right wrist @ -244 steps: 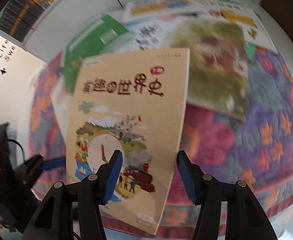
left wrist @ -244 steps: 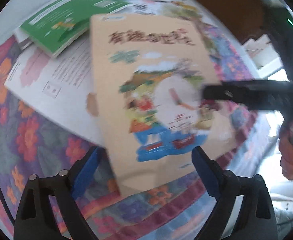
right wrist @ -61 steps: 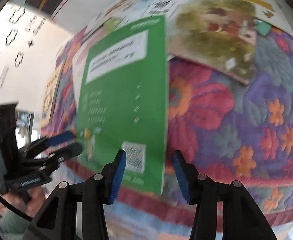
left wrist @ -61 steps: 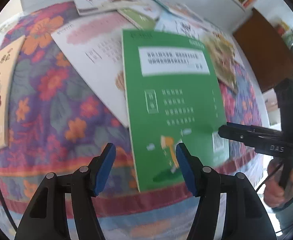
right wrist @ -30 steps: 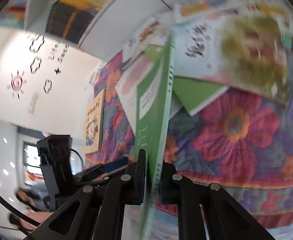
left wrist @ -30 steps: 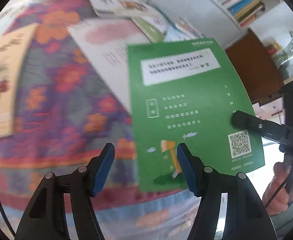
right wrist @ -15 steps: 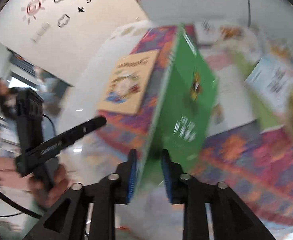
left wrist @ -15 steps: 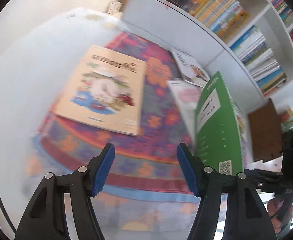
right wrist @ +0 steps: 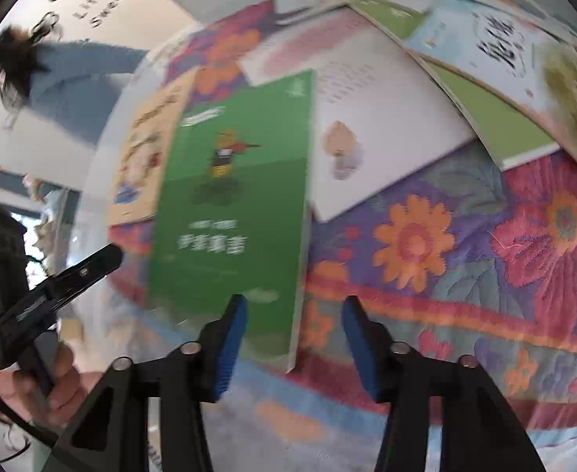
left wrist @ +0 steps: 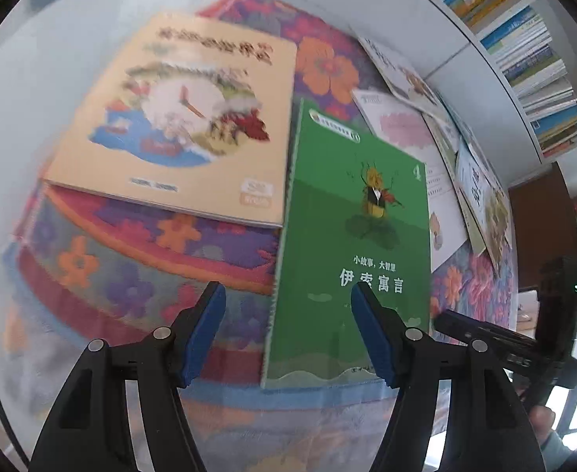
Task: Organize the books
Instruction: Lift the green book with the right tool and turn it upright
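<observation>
A green book (left wrist: 351, 236) lies front cover up on the flowered cloth (left wrist: 131, 275), right of a beige picture book (left wrist: 178, 118). My left gripper (left wrist: 288, 334) hovers open over the green book's near left edge, nothing pressed between its blue pads. In the right wrist view the green book (right wrist: 229, 196) has its near right corner between the jaws of my right gripper (right wrist: 292, 342); the jaws are closing, but the pads stand apart from the cover. The beige book (right wrist: 147, 149) shows beyond it. The right gripper (left wrist: 485, 338) appears at the book's right.
A white book (right wrist: 367, 118) and several overlapping books (right wrist: 505, 78) lie behind and to the right. A bookshelf (left wrist: 524, 39) lines the wall, a brown cabinet (left wrist: 540, 228) stands beside it. A person in a blue sleeve (right wrist: 72, 78) is at the left; a hand (right wrist: 52, 377) holds the left gripper (right wrist: 72, 271).
The green book, gripped on edge by my right gripper a second ago, has turned over and now lies flat beside the beige book. The right jaws have let it go. Both hands swung left.
</observation>
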`<move>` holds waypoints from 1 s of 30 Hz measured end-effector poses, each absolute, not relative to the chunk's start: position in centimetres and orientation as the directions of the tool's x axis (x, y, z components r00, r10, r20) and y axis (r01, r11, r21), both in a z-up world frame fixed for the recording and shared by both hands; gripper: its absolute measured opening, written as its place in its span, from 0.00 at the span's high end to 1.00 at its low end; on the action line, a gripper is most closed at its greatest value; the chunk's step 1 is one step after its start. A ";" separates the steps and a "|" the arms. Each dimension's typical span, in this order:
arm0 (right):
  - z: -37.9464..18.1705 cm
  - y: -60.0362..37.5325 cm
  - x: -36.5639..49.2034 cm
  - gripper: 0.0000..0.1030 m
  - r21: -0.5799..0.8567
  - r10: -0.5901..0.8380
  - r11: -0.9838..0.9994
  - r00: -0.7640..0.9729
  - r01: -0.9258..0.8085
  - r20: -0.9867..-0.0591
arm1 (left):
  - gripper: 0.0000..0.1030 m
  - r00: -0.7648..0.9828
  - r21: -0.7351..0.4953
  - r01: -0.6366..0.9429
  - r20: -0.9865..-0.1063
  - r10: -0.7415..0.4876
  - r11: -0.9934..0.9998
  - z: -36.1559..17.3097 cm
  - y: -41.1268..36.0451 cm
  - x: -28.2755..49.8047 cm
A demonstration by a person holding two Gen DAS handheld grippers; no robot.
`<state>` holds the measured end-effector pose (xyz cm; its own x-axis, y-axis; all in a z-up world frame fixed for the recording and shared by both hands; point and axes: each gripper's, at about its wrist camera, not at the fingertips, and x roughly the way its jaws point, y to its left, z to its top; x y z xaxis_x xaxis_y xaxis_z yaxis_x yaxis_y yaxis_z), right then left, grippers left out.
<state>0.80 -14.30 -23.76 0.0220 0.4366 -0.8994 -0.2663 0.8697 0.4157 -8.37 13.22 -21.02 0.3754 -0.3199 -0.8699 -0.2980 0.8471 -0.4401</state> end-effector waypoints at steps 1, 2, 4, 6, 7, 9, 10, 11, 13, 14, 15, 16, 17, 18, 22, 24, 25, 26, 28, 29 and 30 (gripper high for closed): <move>-24.3 -14.2 0.9 0.63 0.410 0.432 0.873 0.025 -0.264 -0.902 | 0.40 0.366 -0.442 -0.297 -0.871 -0.327 0.846 -21.4 12.9 -8.2; -24.7 -14.1 0.8 0.63 0.404 0.425 0.877 0.028 -0.261 -0.905 | 0.40 0.360 -0.440 -0.298 -0.874 -0.326 0.847 -21.7 12.7 -8.2; -24.6 -13.5 0.9 0.63 0.401 0.432 0.871 0.053 -0.285 -0.900 | 0.45 0.349 -0.437 -0.307 -0.878 -0.327 0.845 -22.5 12.0 -8.1; -24.6 -12.9 0.5 0.63 0.388 0.424 0.866 0.052 -0.317 -0.904 | 0.45 0.358 -0.438 -0.291 -0.874 -0.327 0.851 -22.4 11.5 -8.1; -24.4 -12.7 0.2 0.68 0.394 0.431 0.858 0.044 -0.329 -0.901 | 0.46 0.352 -0.457 -0.278 -0.867 -0.352 0.845 -22.4 11.1 -8.1; -24.5 -12.2 -0.4 0.78 0.420 0.448 0.844 0.008 -0.333 -0.894 | 0.47 0.345 -0.438 -0.264 -0.875 -0.340 0.859 -22.2 10.5 -8.2; -24.4 -12.1 -0.6 0.78 0.416 0.444 0.846 0.011 -0.333 -0.896 | 0.47 0.340 -0.429 -0.255 -0.879 -0.335 0.866 -22.2 10.2 -8.3; -24.5 -12.2 -0.7 0.78 0.413 0.442 0.847 0.012 -0.335 -0.897 | 0.47 0.337 -0.438 -0.252 -0.875 -0.346 0.863 -21.9 10.0 -8.5; -24.7 -12.8 -0.4 0.78 0.429 0.452 0.846 0.002 -0.316 -0.892 | 0.47 0.379 -0.514 -0.250 -0.832 -0.406 0.821 -20.7 10.2 -9.3; -24.9 -13.2 0.0 0.78 0.447 0.466 0.844 -0.008 -0.295 -0.885 | 0.47 0.407 -0.555 -0.243 -0.803 -0.435 0.796 -19.9 10.4 -9.6; -25.0 -13.5 0.2 0.78 0.466 0.481 0.840 -0.017 -0.280 -0.877 | 0.47 0.470 -0.651 -0.209 -0.721 -0.509 0.729 -18.2 10.7 -10.3; -25.2 -14.0 0.6 0.78 0.494 0.504 0.830 -0.034 -0.260 -0.863 | 0.47 0.508 -0.708 -0.179 -0.661 -0.552 0.683 -17.0 10.8 -10.7; -25.4 -14.6 0.8 0.78 0.523 0.526 0.820 -0.054 -0.235 -0.849 | 0.47 0.529 -0.730 -0.159 -0.632 -0.567 0.665 -16.3 10.6 -10.9; -25.6 -15.0 0.8 0.78 0.547 0.547 0.809 -0.066 -0.214 -0.835 | 0.47 0.548 -0.745 -0.126 -0.602 -0.580 0.655 -15.4 10.2 -11.1; -26.6 -16.1 1.0 0.78 0.591 0.584 0.795 -0.088 -0.139 -0.807 | 0.49 0.525 -0.661 -0.159 -0.686 -0.504 0.733 -16.5 8.5 -10.1; -26.8 -16.4 1.0 0.78 0.606 0.599 0.786 -0.092 -0.122 -0.795 | 0.58 0.507 -0.619 -0.210 -0.731 -0.457 0.757 -17.7 8.6 -9.8; -26.8 -16.6 1.0 0.78 0.609 0.602 0.784 -0.095 -0.117 -0.793 | 0.60 0.498 -0.594 -0.249 -0.756 -0.425 0.765 -18.5 9.0 -9.7; -26.8 -16.8 1.0 0.78 0.613 0.606 0.781 -0.096 -0.116 -0.790 | 0.66 0.489 -0.591 -0.270 -0.764 -0.420 0.760 -19.0 9.4 -9.6; -26.8 -17.3 0.9 0.78 0.626 0.617 0.773 -0.102 -0.107 -0.780 | 0.82 0.474 -0.555 -0.301 -0.793 -0.383 0.775 -19.8 10.0 -9.6; -27.1 -17.5 0.9 0.78 0.638 0.629 0.765 -0.106 -0.091 -0.770 | 0.85 0.458 -0.531 -0.307 -0.810 -0.366 0.790 -20.1 10.0 -9.5; -27.2 -17.8 1.0 0.78 0.647 0.638 0.759 -0.109 -0.079 -0.762 | 0.85 0.463 -0.559 -0.310 -0.796 -0.391 0.769 -20.2 10.3 -9.6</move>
